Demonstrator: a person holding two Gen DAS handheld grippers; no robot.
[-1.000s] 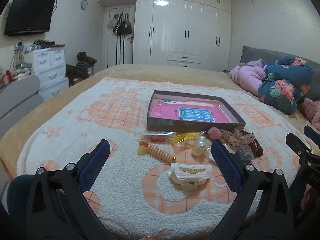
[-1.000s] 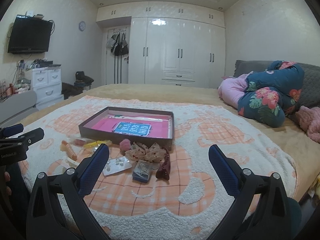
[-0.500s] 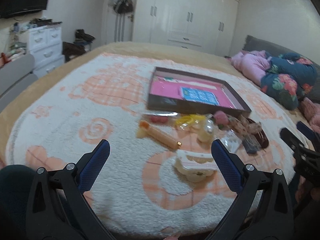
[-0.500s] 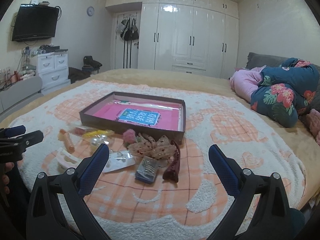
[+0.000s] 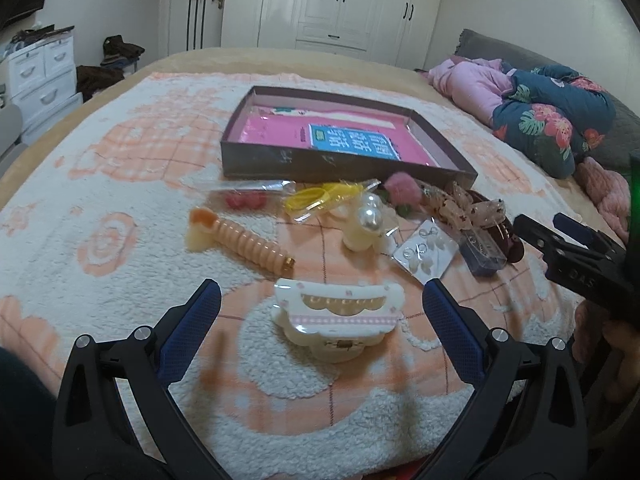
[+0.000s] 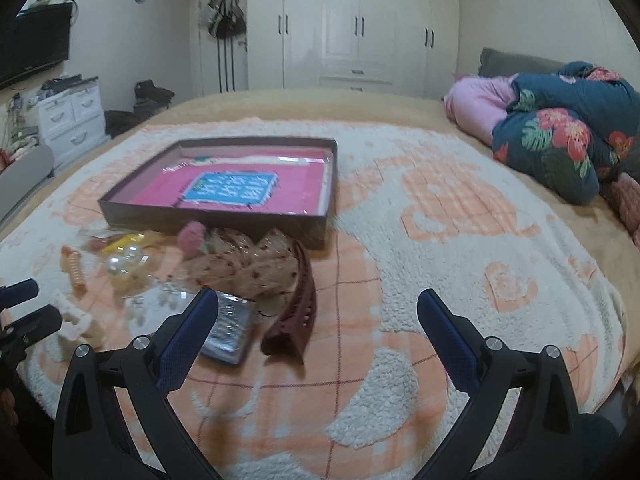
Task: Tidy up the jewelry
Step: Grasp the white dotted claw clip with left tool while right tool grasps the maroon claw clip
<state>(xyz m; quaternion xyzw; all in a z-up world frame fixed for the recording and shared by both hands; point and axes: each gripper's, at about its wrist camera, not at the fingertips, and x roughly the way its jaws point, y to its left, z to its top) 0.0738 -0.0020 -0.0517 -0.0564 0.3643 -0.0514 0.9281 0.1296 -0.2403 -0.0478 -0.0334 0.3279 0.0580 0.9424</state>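
Now left tongs (image 5: 320, 312) wide over white clip (image 5: 338, 316); right tongs (image 6: 316, 316) wide, empty. Straddle clip squarely, lift to box (image 5: 344, 168).

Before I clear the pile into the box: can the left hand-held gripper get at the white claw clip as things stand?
Probably yes. The left hand-held gripper is open, and the white claw clip lies alone on the blanket right ahead between its fingers, with nothing on top or in between.

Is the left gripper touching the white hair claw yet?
Apart. In the left wrist view the left gripper is open, with blanket visible between each blue pad and the white hair claw lying on the blanket.
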